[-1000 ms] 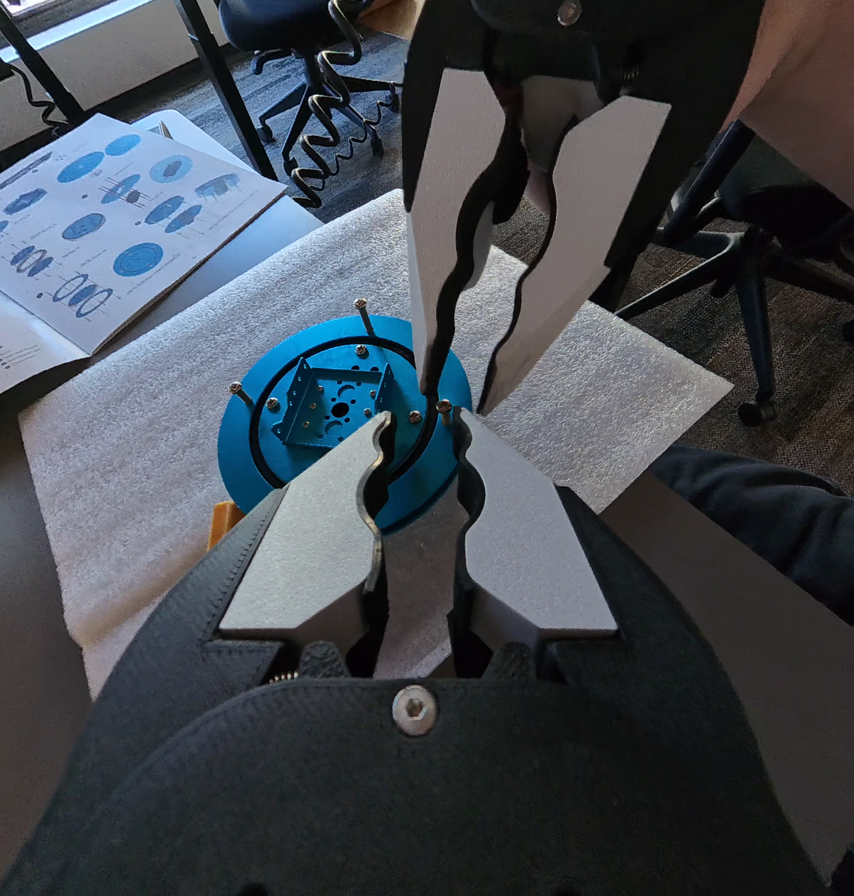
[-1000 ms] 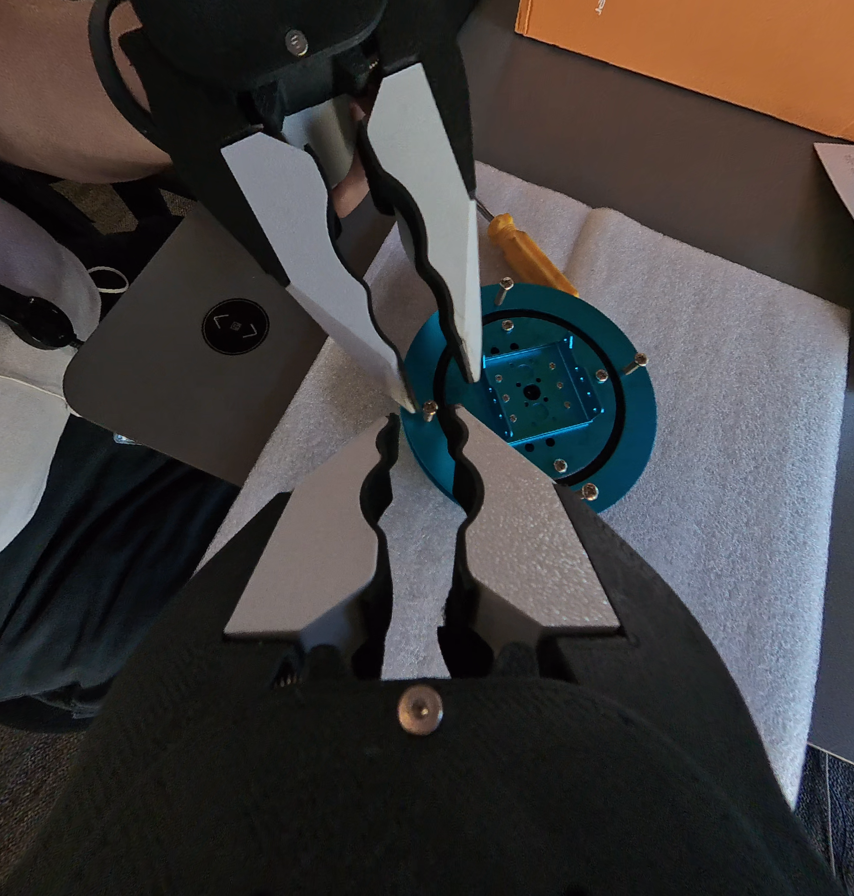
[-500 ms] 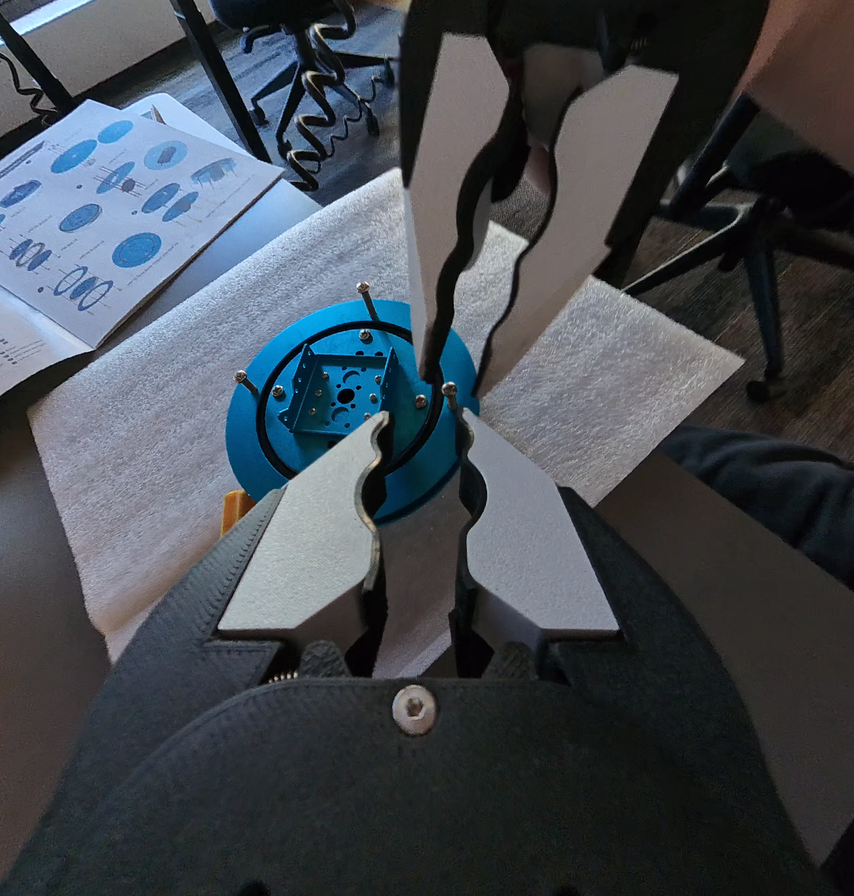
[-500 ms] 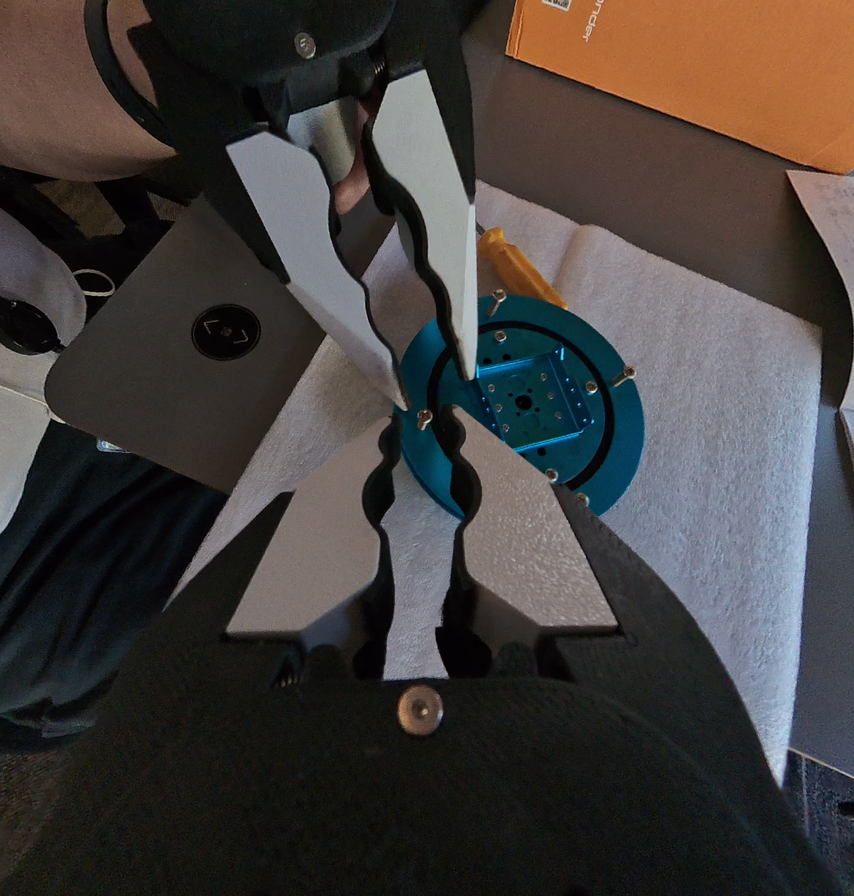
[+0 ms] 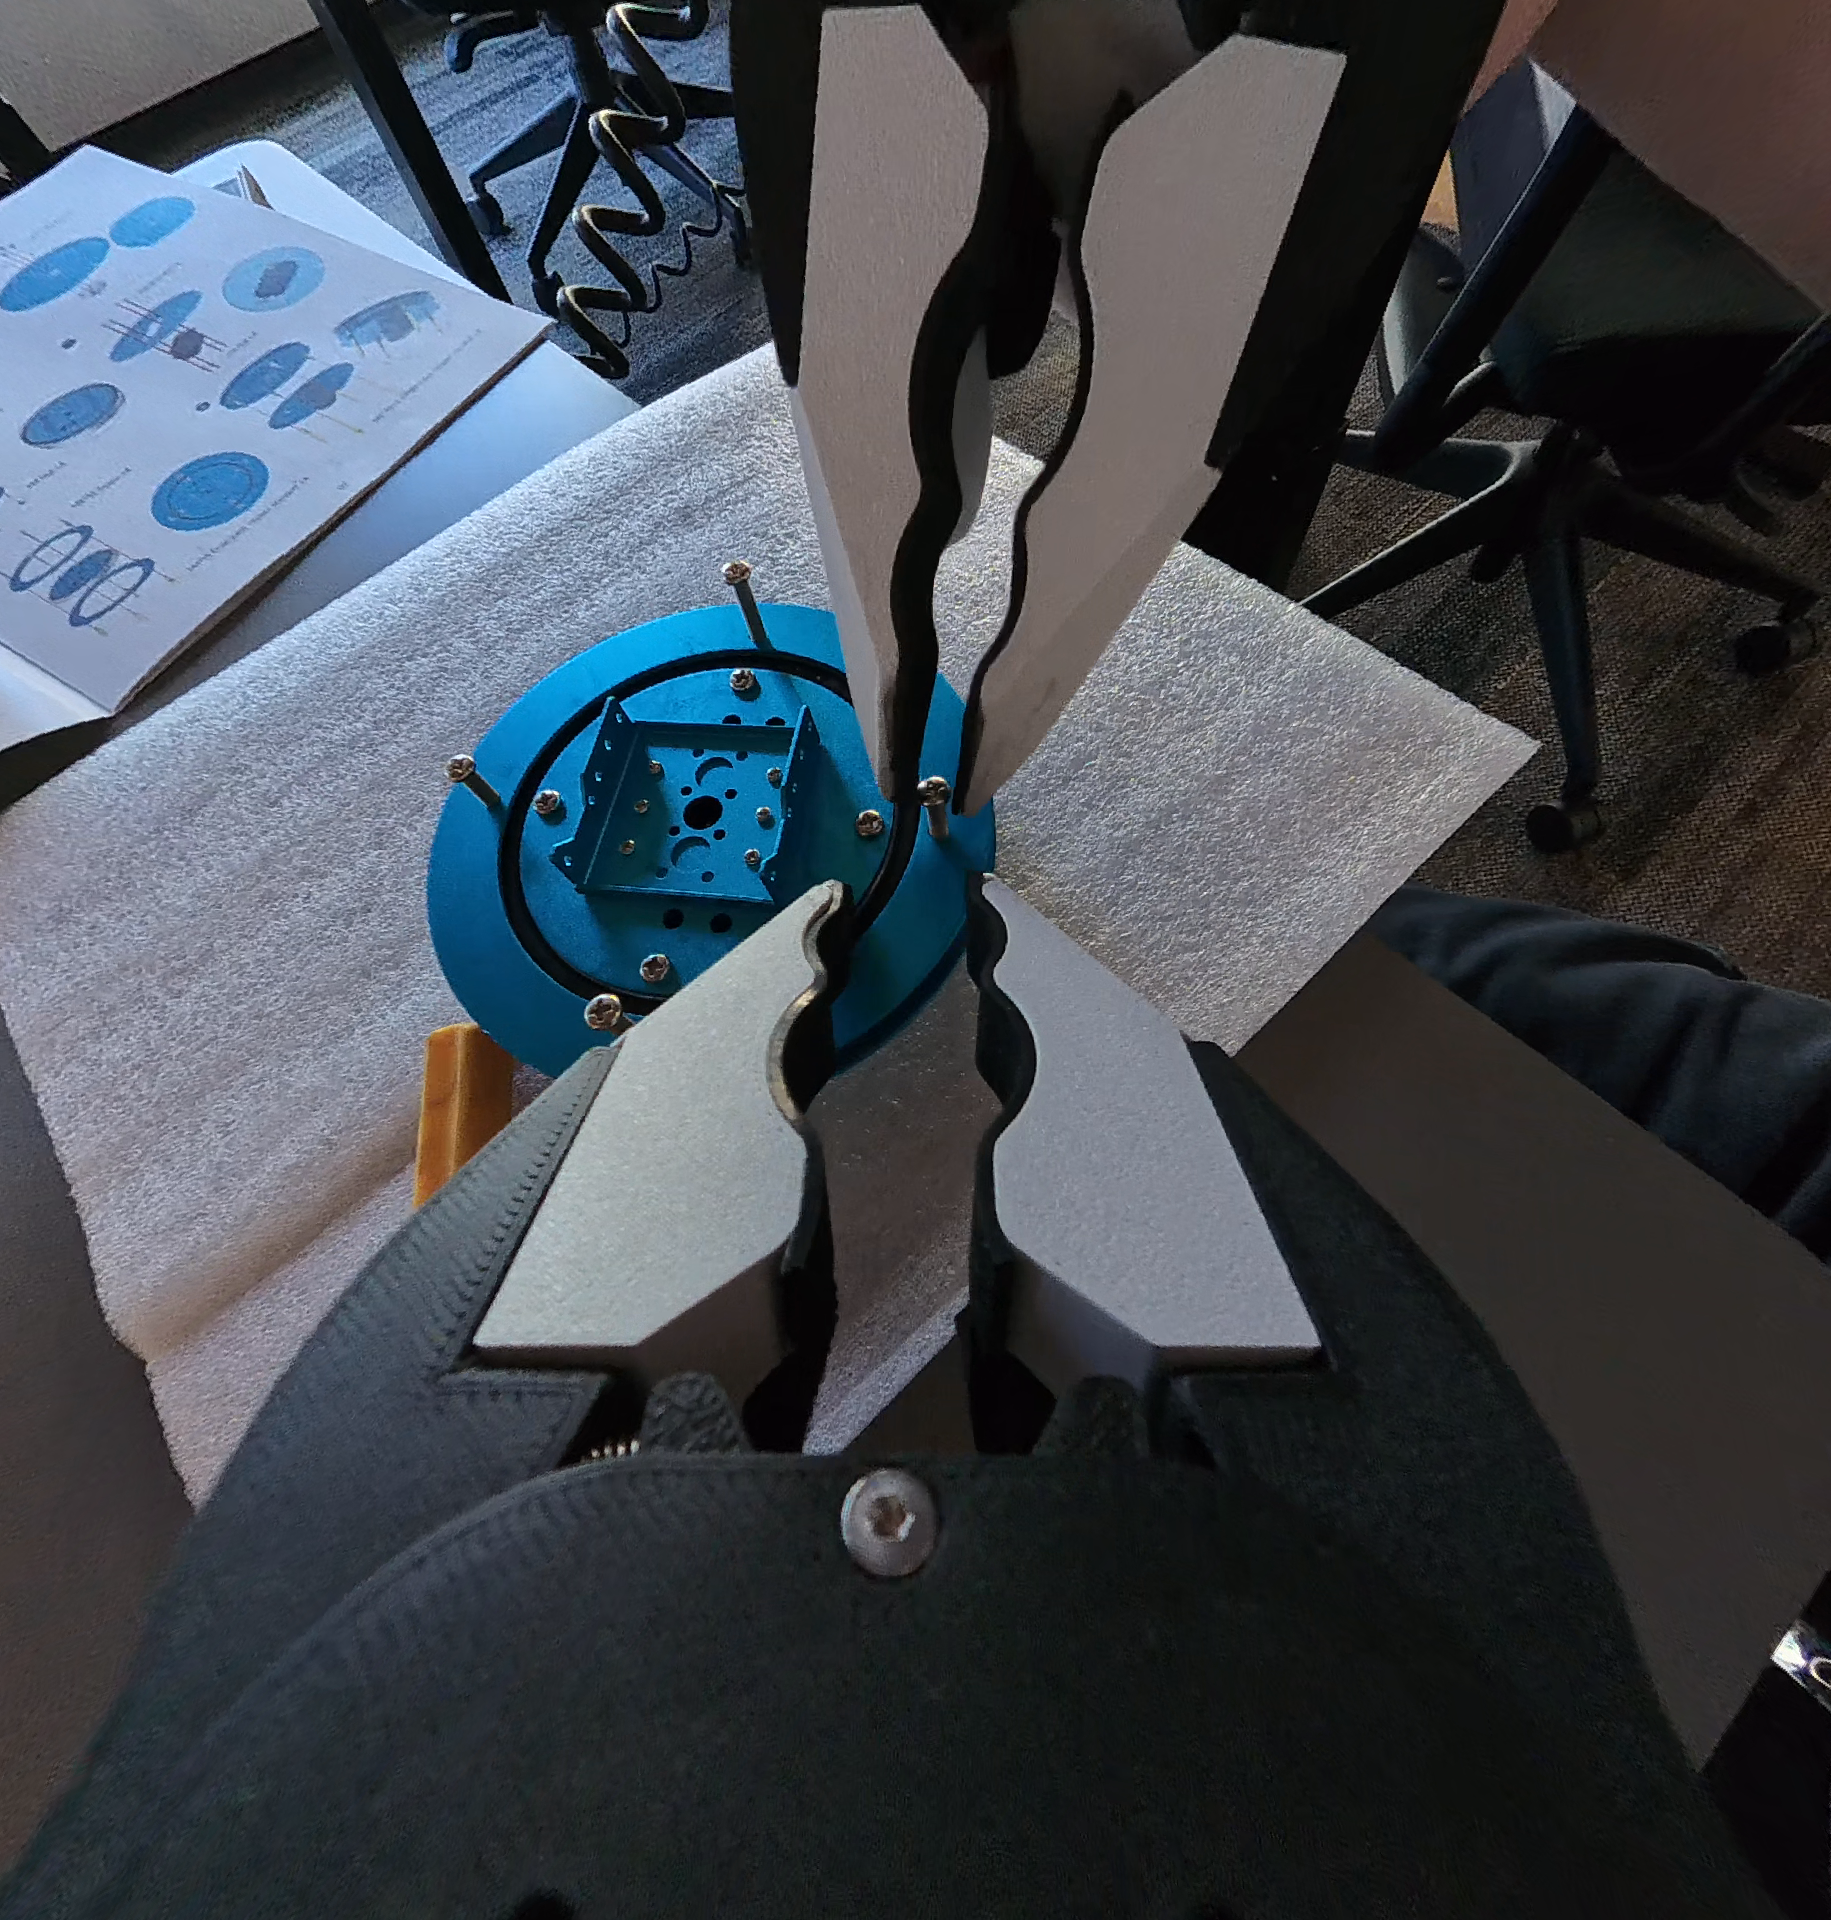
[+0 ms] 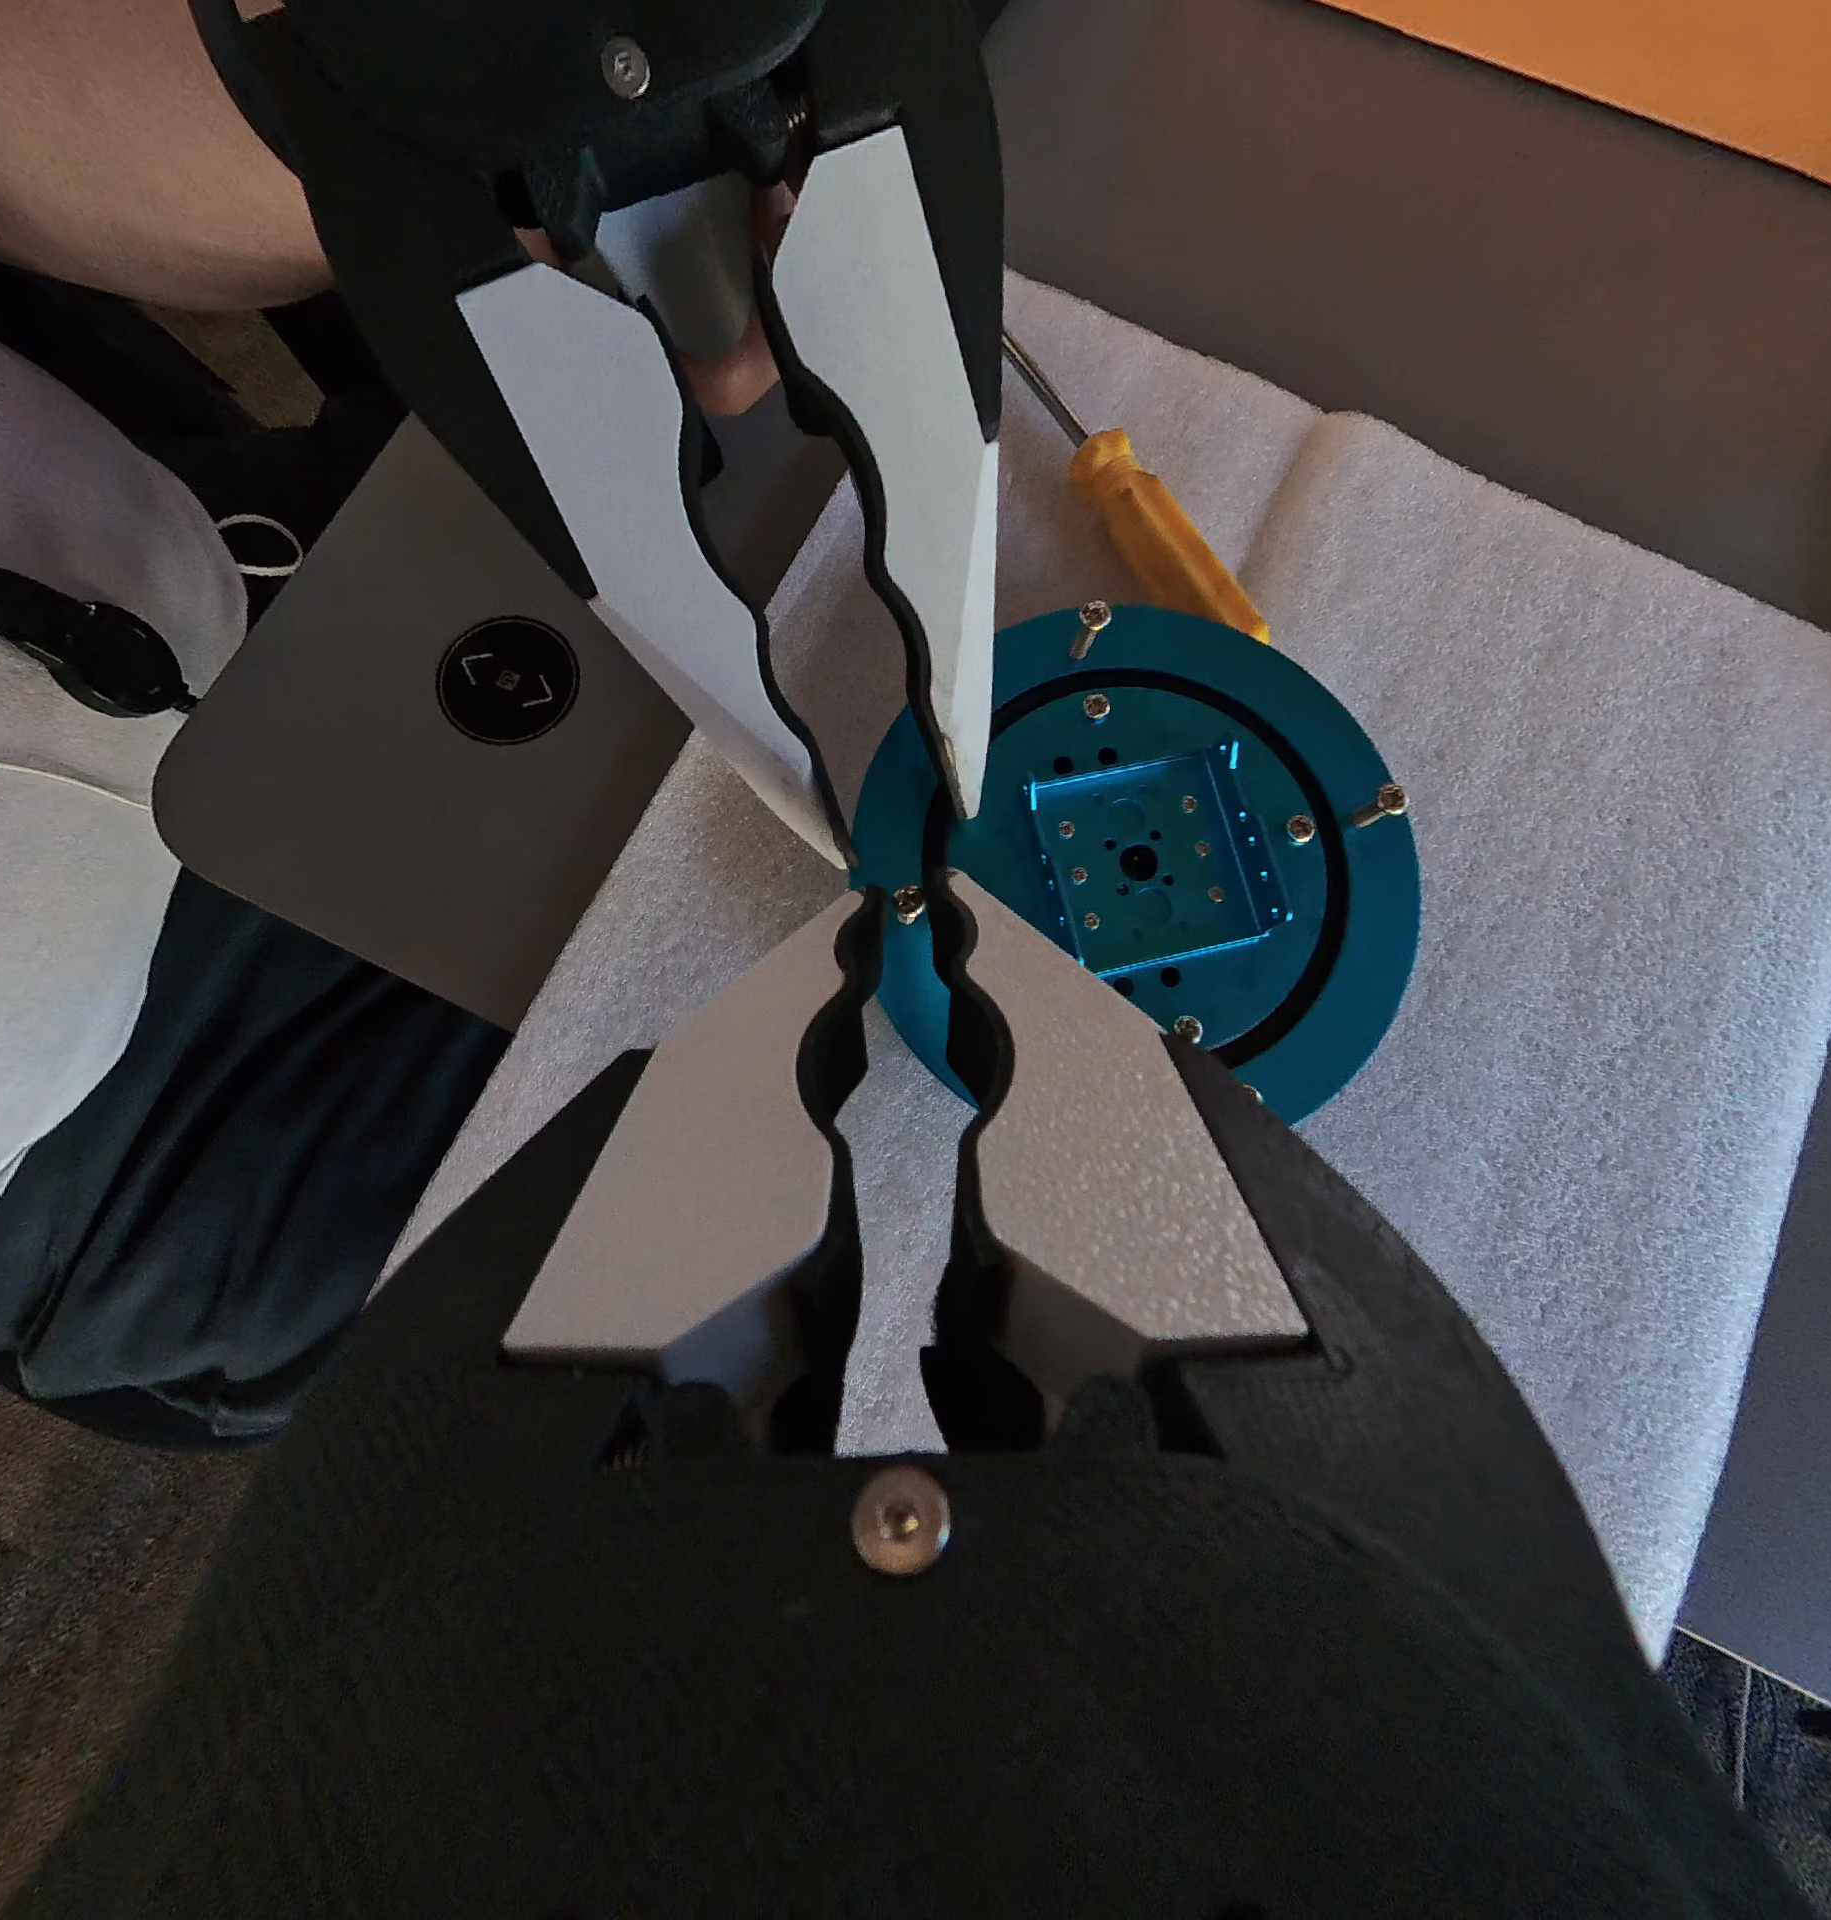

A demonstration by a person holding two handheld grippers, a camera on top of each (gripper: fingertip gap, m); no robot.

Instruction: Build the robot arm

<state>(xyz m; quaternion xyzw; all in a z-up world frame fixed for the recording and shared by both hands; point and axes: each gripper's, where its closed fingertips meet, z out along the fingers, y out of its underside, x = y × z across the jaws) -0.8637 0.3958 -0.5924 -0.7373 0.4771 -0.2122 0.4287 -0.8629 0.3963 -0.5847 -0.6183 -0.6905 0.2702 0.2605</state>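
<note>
The left gripper (image 5: 906, 883) has its fingers apart and hangs over the near rim of the blue round plate (image 5: 495, 935); the right gripper (image 6: 906, 883) is also apart, its tips at both sides of one upright screw (image 6: 908, 902) at the plate's edge, and I cannot tell if they touch it. The plate lies on a white foam sheet (image 6: 1513, 1039) on the grey bench (image 6: 1410, 260), with a black ring and a square blue bracket (image 6: 1150, 862) in its middle; more screws (image 5: 739, 603) stand up around the rim. The plate looks like stiff metal, smooth and probably a bit slippery, so its thin edge seems the best place to take it; the screws are small, thin and appear loose, so they may tip easily. A yellow screwdriver (image 6: 1160, 540) lies just beside the plate; an open booklet (image 5: 215, 395) lies farther off. The two grippers face each other very near, so each stands in the way of the other.
</note>
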